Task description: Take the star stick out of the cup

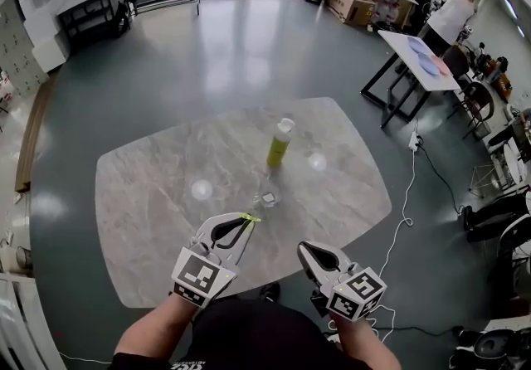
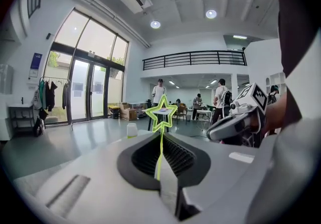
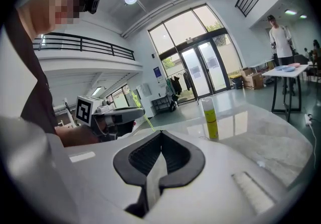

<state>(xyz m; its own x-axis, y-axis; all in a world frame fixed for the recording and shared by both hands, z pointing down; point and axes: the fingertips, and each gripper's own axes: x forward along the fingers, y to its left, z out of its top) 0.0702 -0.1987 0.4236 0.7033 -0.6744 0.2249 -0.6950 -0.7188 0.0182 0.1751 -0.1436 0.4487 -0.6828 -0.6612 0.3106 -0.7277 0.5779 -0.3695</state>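
Observation:
My left gripper [image 1: 246, 220] is shut on the thin yellow-green star stick [image 1: 249, 217], over the near part of the table. In the left gripper view the stick [image 2: 160, 153] runs up from between the closed jaws, and its star outline [image 2: 162, 113] stands above the tips [image 2: 160, 140]. The small clear cup [image 1: 267, 197] stands on the table just beyond the left gripper, apart from the stick. My right gripper [image 1: 306, 249] is to the right, shut with nothing in it [image 3: 161, 135]. From the right gripper view the left gripper [image 3: 114, 115] shows with the stick [image 3: 142, 115].
A yellow-green bottle [image 1: 280, 144] with a white cap stands upright near the middle of the marble table [image 1: 158, 194], also seen as the bottle [image 3: 210, 120]. A white table [image 1: 419, 57] and a person [image 1: 452, 12] are far off at the right. Cables lie on the floor at the right.

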